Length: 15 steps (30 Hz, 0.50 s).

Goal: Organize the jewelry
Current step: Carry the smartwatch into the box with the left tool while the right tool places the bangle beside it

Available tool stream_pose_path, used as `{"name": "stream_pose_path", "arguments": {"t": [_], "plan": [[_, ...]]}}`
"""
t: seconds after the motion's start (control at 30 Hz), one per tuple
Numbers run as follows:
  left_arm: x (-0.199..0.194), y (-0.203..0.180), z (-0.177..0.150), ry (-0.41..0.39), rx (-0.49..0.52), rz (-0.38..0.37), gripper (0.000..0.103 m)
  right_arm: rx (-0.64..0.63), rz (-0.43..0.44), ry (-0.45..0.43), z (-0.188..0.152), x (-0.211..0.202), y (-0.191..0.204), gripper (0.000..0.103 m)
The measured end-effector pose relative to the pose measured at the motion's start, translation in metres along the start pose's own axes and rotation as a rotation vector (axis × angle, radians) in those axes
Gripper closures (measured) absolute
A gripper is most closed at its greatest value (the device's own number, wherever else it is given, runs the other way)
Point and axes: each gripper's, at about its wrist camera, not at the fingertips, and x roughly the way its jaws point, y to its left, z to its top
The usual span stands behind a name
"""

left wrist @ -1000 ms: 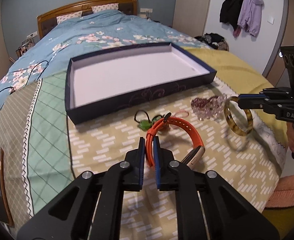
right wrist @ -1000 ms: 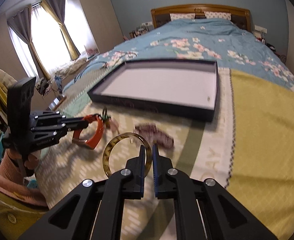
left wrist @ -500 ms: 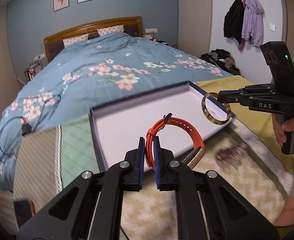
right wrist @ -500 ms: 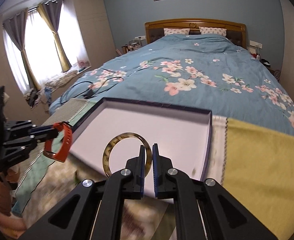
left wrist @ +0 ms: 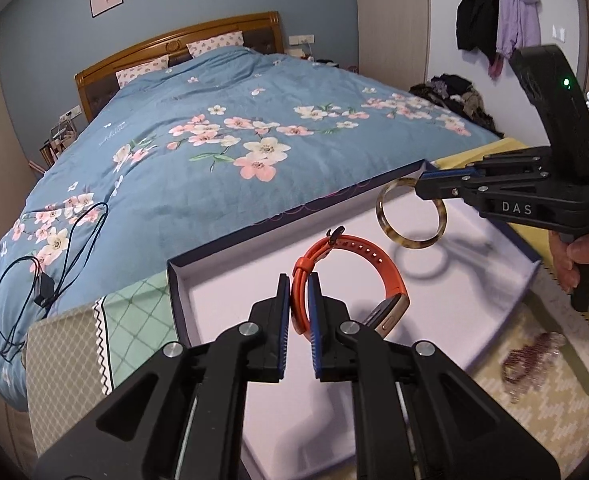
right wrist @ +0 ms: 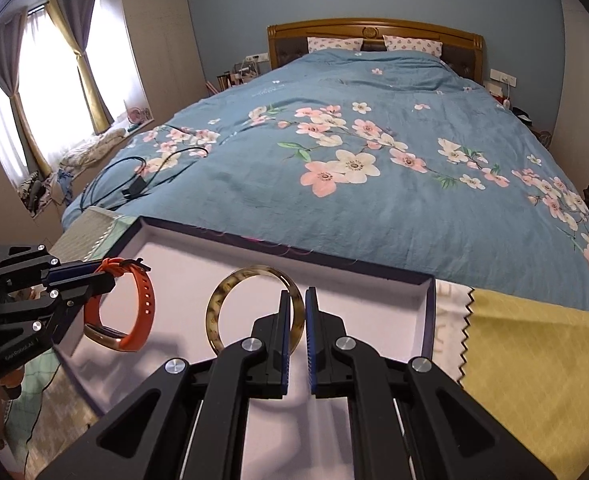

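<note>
Daylight glares through the window [right wrist: 34,92]; fisheye bends dark edges, and the lower right blurs.

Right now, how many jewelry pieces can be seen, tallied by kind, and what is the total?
Orange silicone watch band with a gold case, held over the tray: 1
Round tortoiseshell bangle, held over the tray: 1
Purplish beaded bracelet, blurred, lying on the patterned cloth outside the tray: 1
Total: 3
</note>
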Motion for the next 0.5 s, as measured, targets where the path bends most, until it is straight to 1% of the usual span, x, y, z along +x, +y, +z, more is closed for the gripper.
{"name": "stream_pose_path", "arguments": {"t": [0.2, 0.33, 0.5], "plan": [[0.034, 0.009, 0.012, 0.053, 0.007, 0.006, 0.094, 0.029, -0.005, 0.059, 0.006, 0.023, -0.008, 0.097], [0.051, 0.011, 0.014, 0.093, 0.02, 0.012, 0.093, 0.059, 0.0, 0.099, 0.01, 0.035, -0.012, 0.097], [0.069, 0.015, 0.021, 0.134, 0.019, 0.024, 0.094, 0.062, -0.019, 0.134, 0.014, 0.045, -0.011, 0.097]]}}
